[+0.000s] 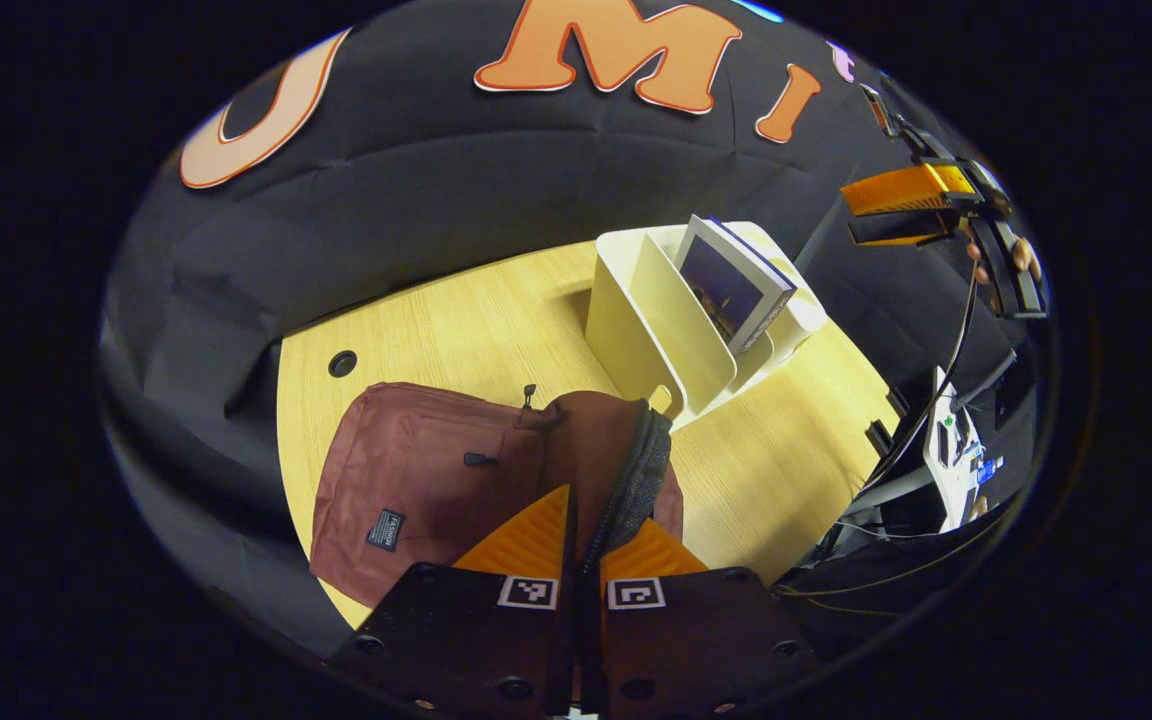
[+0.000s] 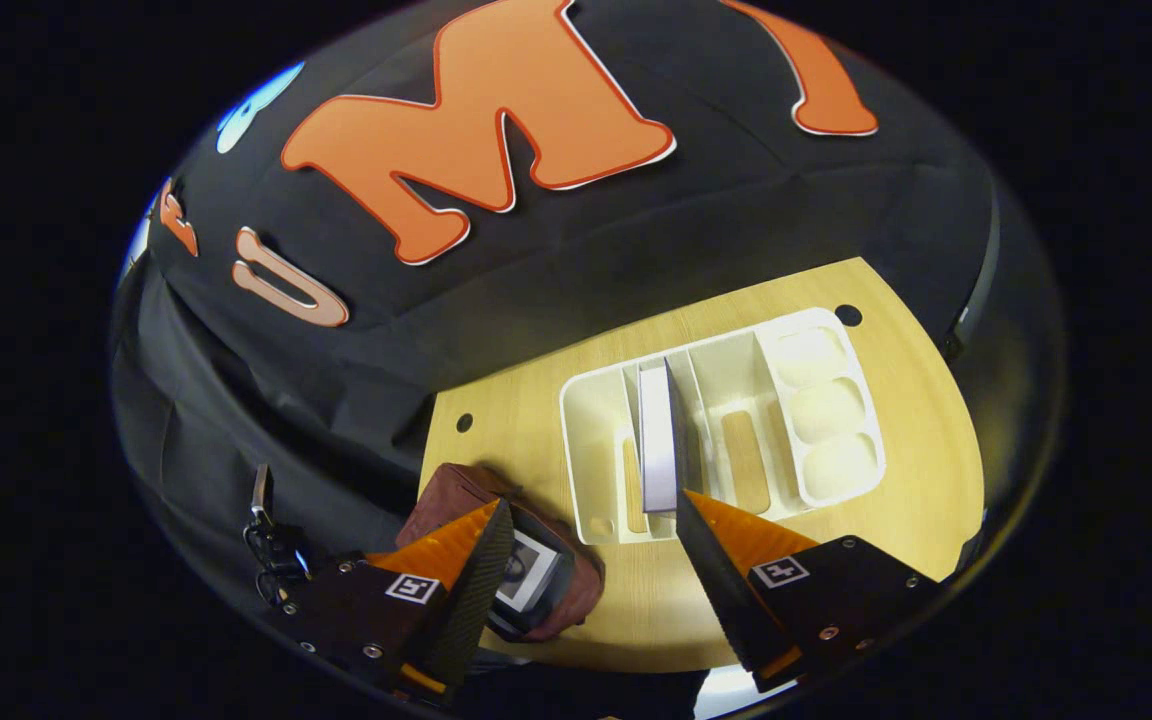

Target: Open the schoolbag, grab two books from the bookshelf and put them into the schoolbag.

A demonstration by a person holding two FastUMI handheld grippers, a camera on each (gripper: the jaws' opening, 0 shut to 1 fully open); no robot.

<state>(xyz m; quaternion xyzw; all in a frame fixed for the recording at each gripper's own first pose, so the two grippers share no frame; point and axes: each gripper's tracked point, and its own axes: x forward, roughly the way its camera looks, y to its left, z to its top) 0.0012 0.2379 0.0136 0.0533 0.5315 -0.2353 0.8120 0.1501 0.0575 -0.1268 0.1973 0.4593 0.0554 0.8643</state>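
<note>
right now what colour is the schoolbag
The schoolbag is a dusty maroon red with a small dark label; it shows best in the left gripper view.

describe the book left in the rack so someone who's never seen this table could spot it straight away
On the wooden table a cream divider rack stands just beyond the maroon schoolbag. The book leans upright in one of the rack's slots. It is the rack's one dark-covered, white-paged item; the other compartments look bare.
</note>
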